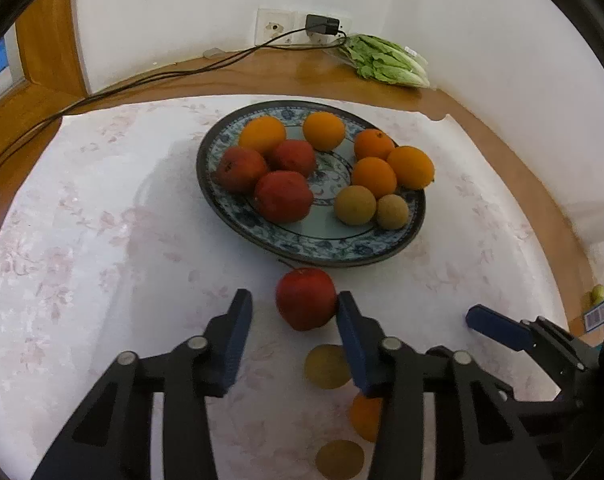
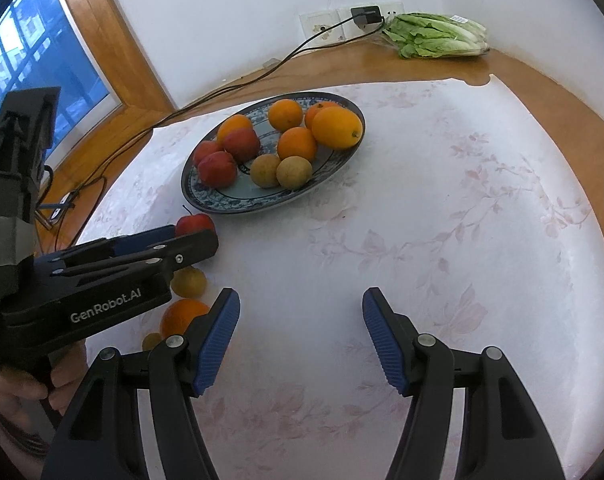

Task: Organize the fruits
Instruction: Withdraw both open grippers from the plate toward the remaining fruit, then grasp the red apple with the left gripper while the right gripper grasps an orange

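Left gripper (image 1: 291,306) sits around the apple (image 1: 305,298) on the cloth (image 1: 101,240), just in front of the plate (image 1: 302,246): right pad touching, left pad clear (so no grip yet). Right gripper (image 2: 301,306) hangs half open, empty.

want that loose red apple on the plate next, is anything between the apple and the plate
Nothing visible does. The red apple lies on the cloth just short of the plate, and the near rim facing it is bare.
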`<state>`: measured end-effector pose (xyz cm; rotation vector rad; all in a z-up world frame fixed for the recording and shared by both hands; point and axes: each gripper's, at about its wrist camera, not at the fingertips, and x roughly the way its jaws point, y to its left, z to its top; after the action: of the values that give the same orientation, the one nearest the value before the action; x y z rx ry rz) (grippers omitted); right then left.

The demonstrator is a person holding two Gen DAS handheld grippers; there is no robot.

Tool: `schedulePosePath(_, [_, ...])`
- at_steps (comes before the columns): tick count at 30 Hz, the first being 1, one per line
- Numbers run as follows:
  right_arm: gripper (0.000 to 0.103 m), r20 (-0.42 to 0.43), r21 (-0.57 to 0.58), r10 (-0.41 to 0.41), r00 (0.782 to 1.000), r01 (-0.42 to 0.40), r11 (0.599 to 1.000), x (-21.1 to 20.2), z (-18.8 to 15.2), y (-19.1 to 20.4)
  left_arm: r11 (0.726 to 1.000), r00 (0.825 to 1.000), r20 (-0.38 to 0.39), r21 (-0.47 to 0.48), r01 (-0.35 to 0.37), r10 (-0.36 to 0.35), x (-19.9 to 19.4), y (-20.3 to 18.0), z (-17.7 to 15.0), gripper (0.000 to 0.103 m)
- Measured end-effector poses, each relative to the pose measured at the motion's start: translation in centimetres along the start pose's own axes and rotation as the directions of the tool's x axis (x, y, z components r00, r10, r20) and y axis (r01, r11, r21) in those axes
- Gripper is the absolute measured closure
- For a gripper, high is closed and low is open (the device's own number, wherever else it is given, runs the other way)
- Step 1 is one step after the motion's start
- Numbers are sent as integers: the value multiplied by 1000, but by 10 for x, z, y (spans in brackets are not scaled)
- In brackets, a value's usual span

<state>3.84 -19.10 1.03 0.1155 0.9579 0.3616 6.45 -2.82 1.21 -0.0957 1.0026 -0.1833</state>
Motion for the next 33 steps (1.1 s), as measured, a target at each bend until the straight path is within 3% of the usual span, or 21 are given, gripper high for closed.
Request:
schedulePosePath(2, [37, 0, -2, -2, 1000, 2, 1000, 0, 0, 0, 1000, 1000, 3, 1, 22, -22, -1, -1, 0, 71])
schedulePosePath(9, [37, -7, -2, -5, 1000, 5, 1000, 0, 1, 2, 1000, 1000, 3, -5, 23, -23, -7, 3, -1, 71])
schedulePosePath(14, [37, -9, 1, 40, 999, -40, 999, -3, 0, 7, 1000, 1000, 11, -21, 10, -10, -19, 14, -2, 71])
schedulePosePath(23, [38, 16, -37, 86, 996, -85, 996, -14, -1, 26, 998, 1000, 20, -61, -14, 16, -32, 35, -7, 71])
schedulePosePath(33, [39, -17, -95, 98, 995, -100, 991, -10, -7, 45, 997, 1000, 21, -80, -6, 8, -34, 43, -13, 71])
